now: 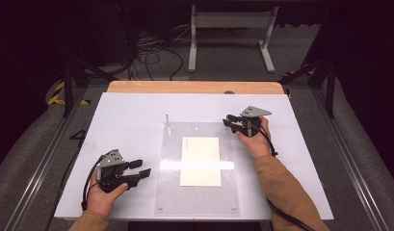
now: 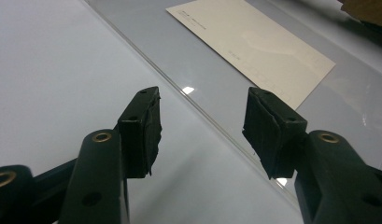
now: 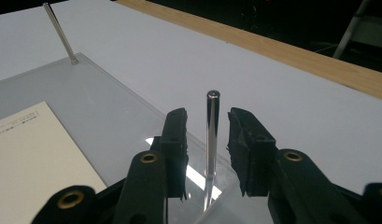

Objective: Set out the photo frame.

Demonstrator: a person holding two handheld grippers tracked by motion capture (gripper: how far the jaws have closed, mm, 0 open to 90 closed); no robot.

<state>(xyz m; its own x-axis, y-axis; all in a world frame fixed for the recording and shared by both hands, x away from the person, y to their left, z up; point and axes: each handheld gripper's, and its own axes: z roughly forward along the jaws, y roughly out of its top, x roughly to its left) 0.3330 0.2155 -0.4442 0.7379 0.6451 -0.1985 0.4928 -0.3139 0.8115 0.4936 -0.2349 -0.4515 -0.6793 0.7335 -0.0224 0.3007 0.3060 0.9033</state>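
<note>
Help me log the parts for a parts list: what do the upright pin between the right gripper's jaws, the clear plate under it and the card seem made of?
Pin: probably polished metal, silvery with a bright highlight. Plate: likely clear acrylic, see-through with glossy glare. Card: looks like matte cream paper or cardstock, faintly printed.

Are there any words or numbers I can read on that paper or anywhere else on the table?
None can be read.
On the cream card: a short line of tiny print near one corner, too small and blurred to read.
On the clear plate, the metal pins and the tongs: no writing.
</note>
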